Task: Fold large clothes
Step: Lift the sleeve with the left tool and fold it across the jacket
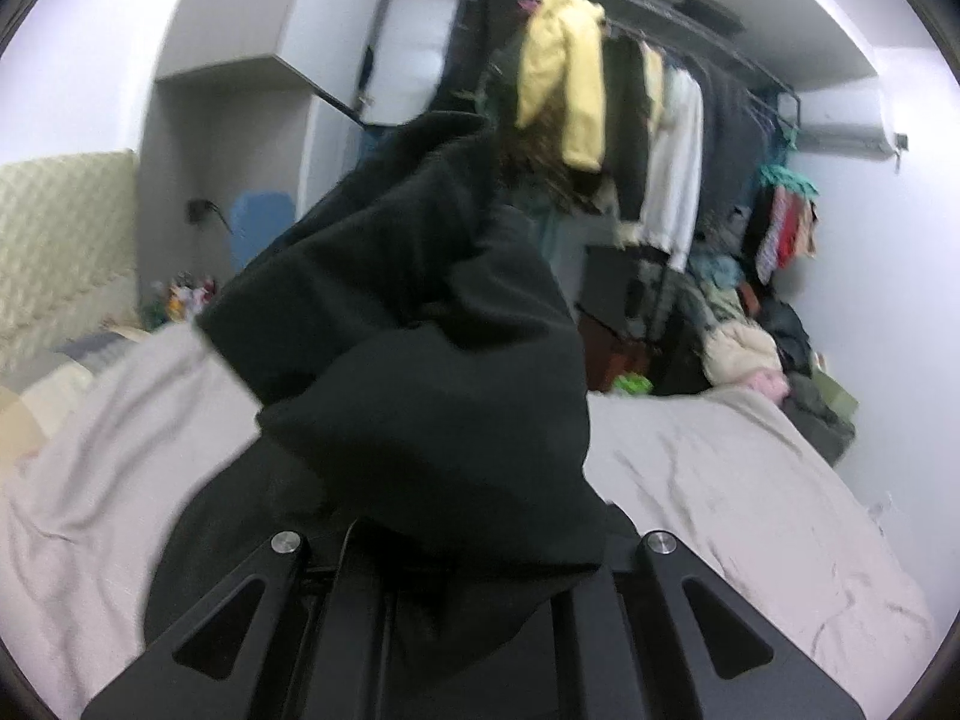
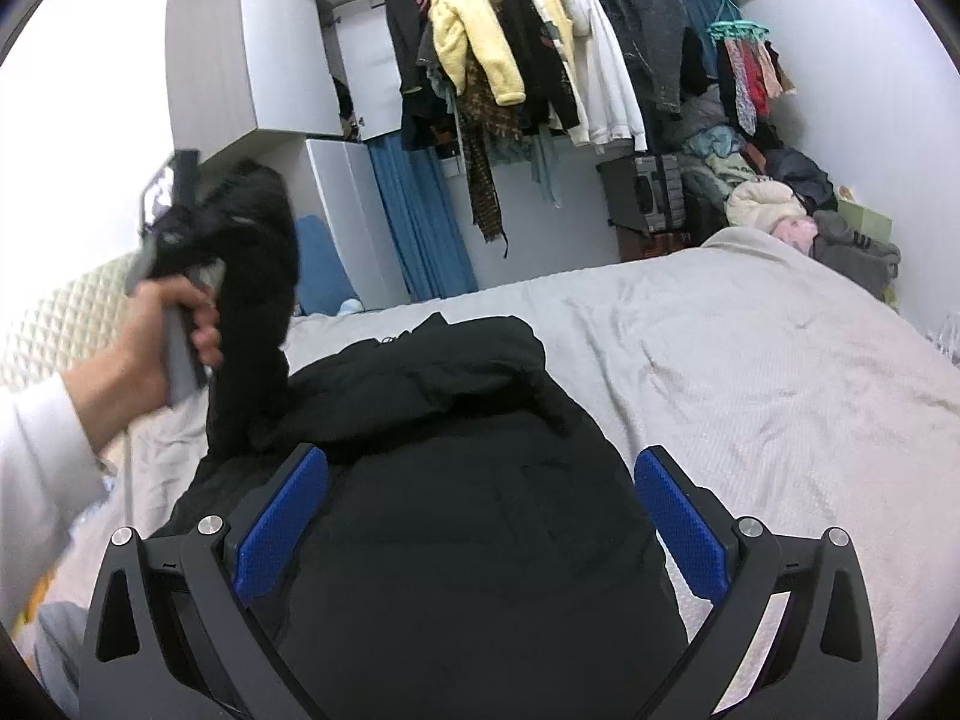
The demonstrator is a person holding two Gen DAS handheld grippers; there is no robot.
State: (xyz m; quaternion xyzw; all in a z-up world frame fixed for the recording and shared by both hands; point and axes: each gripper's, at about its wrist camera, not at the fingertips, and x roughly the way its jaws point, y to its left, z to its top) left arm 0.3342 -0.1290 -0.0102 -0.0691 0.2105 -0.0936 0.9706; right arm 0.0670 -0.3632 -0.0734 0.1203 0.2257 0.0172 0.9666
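Currently, scene: a black coat [image 2: 456, 480] lies on a bed [image 2: 750, 372] with a pale cover, a full clothes rack [image 2: 540, 60] behind it.
Coat position: its body rests flat on the bed, just in front of the right tool [image 2: 480, 516]; 1 part, seemingly a sleeve [image 2: 252, 300], is raised off the bed at the left side.
Left tool: the left tool [image 1: 474, 570] is clenched on the sleeve, as far as can be told; in its own view dark cloth bunches between the arms and hides the fingertips, and from the right view the hand [image 2: 150, 348] holds the tool up with the cloth hanging from it.
Right tool: released, its 2 blue pads [image 2: 282, 516] spread wide on either side of the coat's lower body, hovering over it; whether they touch the cloth I cannot tell.
Done so far: the coat is laid out on the bed, and its top part, perhaps a hood or collar, looks bundled and creased rather than squared.
In hand: judging by the lifted sleeve, the step is bringing it across the coat's body.
Left to do: laying that sleeve flat, doing the other side, then folding the body over; I judge the task early, well under half done.
Risk: thick, slack cloth may slip or bunch when lowered.
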